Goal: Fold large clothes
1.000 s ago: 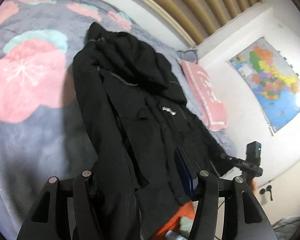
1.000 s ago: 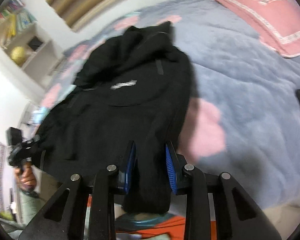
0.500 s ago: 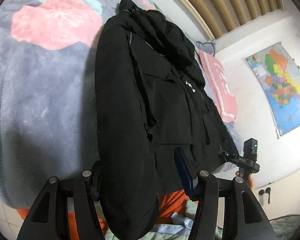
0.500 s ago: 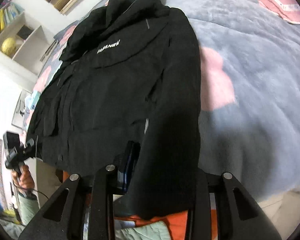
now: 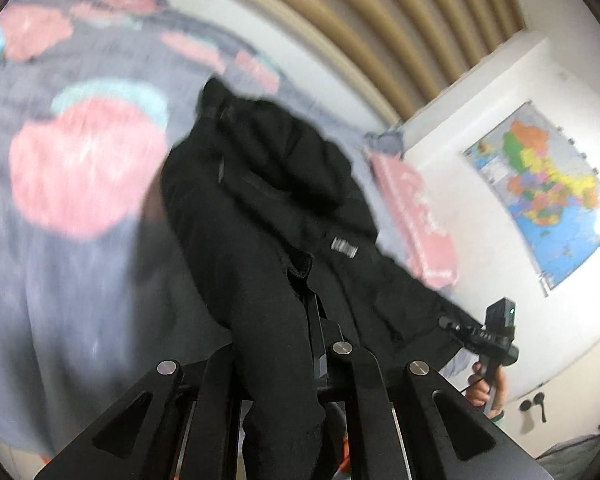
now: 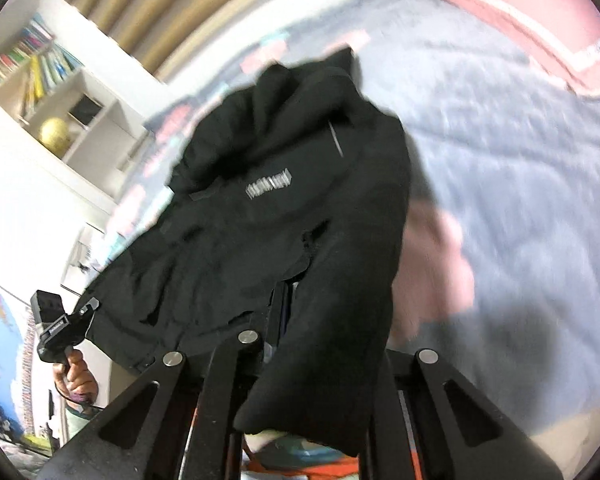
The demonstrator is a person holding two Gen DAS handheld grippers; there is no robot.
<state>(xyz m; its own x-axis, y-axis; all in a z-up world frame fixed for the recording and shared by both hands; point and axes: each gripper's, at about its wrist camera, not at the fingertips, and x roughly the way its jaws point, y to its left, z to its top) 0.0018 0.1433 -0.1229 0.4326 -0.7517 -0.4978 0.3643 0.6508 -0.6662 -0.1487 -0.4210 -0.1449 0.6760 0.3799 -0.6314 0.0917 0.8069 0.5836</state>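
Gripping the hem end of the black jacket [image 5: 284,216], the left gripper [image 5: 288,364] is clenched on one sleeve-side edge and the right gripper [image 6: 300,344] is clamped on the other. The jacket lies face up along the bed [image 6: 520,184], hood toward the headboard (its chest logo shows in both views). Thick cloth bunches between the jaws, so a pinch catching only the outer layer could slip once lifted, and uneven pulling would likely drag the jacket crooked.
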